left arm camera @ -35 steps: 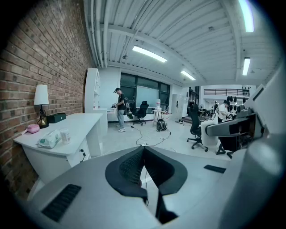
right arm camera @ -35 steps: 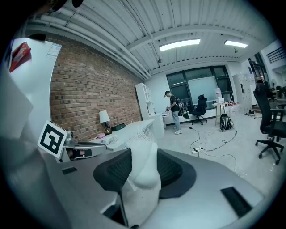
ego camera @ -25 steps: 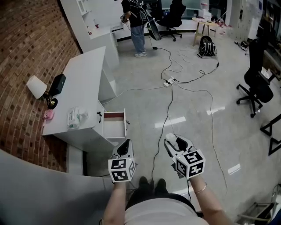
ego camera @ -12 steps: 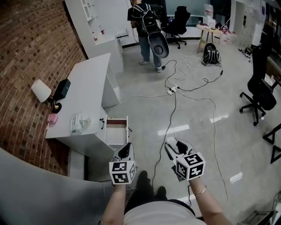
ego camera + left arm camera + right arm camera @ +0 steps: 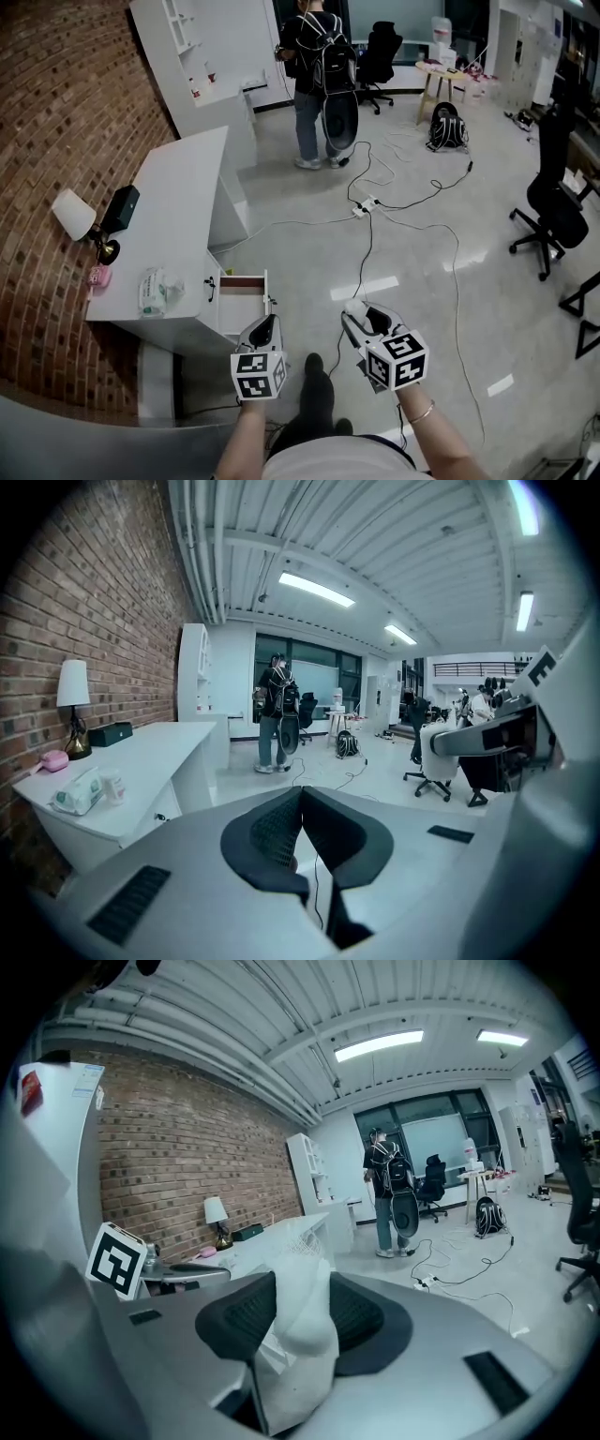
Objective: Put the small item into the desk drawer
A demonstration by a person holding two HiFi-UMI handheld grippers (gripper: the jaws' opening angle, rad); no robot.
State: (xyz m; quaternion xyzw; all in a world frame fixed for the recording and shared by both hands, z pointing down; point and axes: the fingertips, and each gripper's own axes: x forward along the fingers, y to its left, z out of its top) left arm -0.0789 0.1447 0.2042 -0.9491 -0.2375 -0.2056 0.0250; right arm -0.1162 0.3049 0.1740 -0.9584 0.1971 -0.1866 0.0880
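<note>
The right gripper (image 5: 302, 1288) is clenching a small white item (image 5: 298, 1340), crinkled like a thin wrapper, which is filling the gap between its dark ribbed pads and poking out past them; the left gripper (image 5: 301, 803) is holding its jaws pressed together with nothing between them; each gripper is carrying a cube of black-and-white square markers, and no lettering is showing clearly enough to read; in the head view both forearms are reaching up from 6 o'clock, side by side, the grippers pointing toward 12 o'clock and tipping slightly downward, a thin bracelet (image 5: 423, 412) circling the right wrist; the desk drawer (image 5: 242, 292) is standing open at about 11 o'clock, just beyond the left gripper's tips; the white desk (image 5: 183, 202) is stretching toward 10 o'clock along the brick wall, bearing a lamp (image 5: 73, 214), a black box (image 5: 122, 208) and a soft pack (image 5: 152, 291) whose print is too small to read; a person with a backpack (image 5: 319, 70) is standing at 12 o'clock, well apart.
</note>
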